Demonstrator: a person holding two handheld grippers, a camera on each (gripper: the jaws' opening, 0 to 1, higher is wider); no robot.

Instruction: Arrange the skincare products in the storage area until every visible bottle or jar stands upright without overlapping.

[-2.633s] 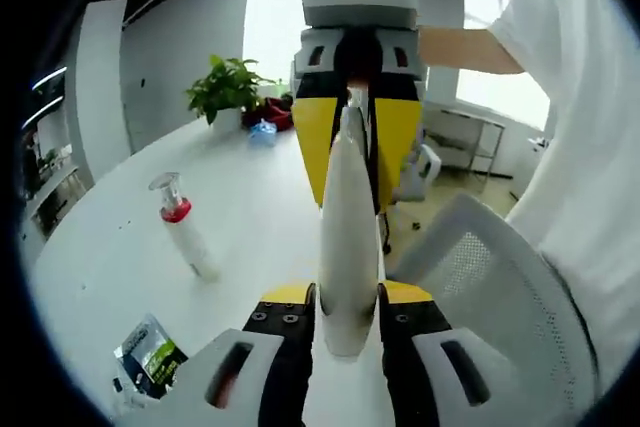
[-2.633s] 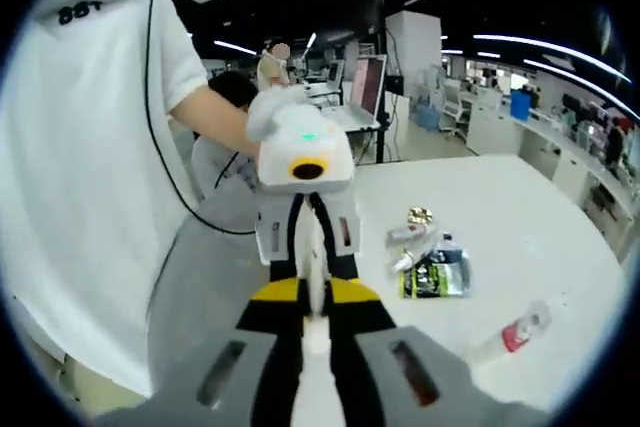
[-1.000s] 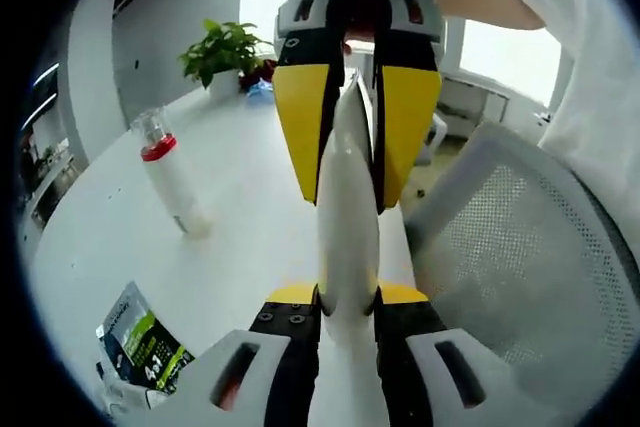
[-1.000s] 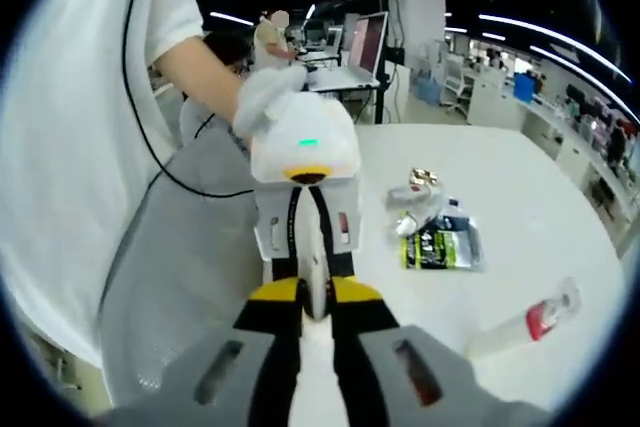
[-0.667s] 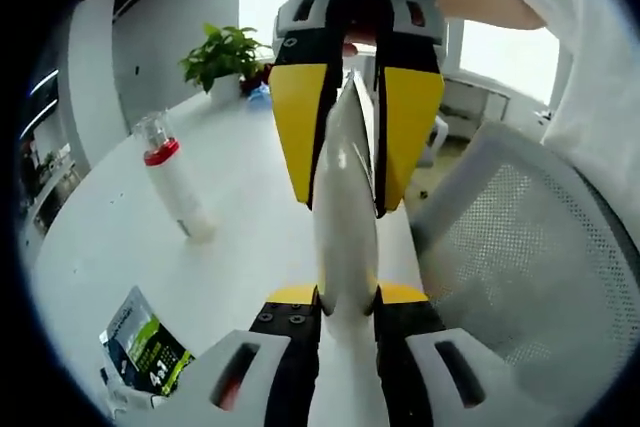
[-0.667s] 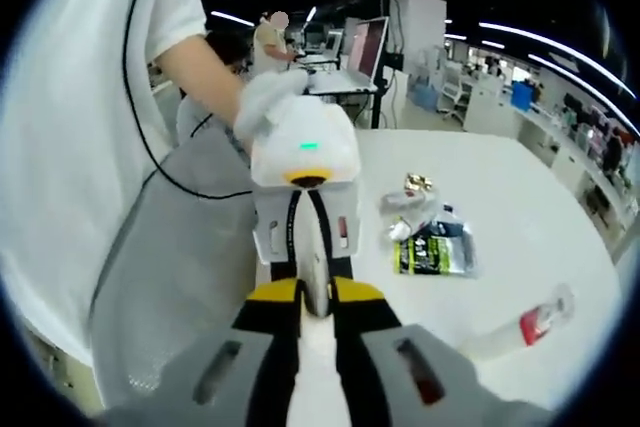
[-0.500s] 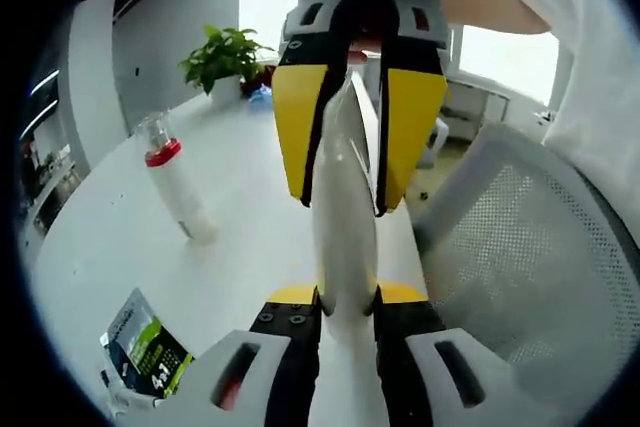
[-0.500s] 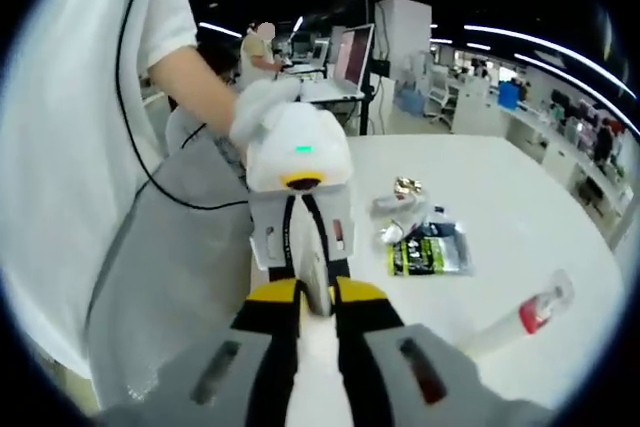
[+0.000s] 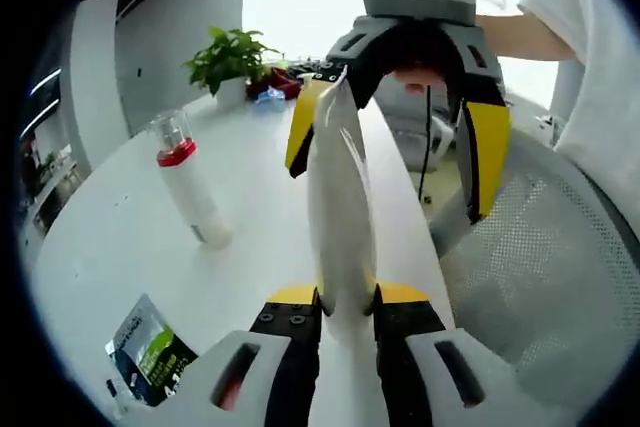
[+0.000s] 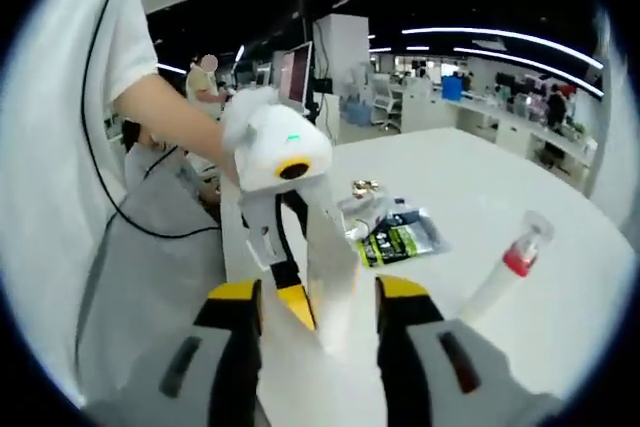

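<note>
left gripper (image 9: pixel 345 309) fingers pinching the base of a white tube (image 9: pixel 340 207), right gripper (image 10: pixel 318 307) fingers spread wide either side of its tip, red-collared bottle (image 9: pixel 190 192) standing upright on the white bench (image 9: pixel 110 247), green sachet (image 10: pixel 395 239) lying flat nearby

green sachet (image 9: pixel 150 359) print seemingly blurred, gold-capped items (image 10: pixel 366 199) too small

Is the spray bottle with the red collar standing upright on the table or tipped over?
Upright. The spray bottle stands on its base on the white table, clear cap on top; the right gripper view shows it standing too.
</note>
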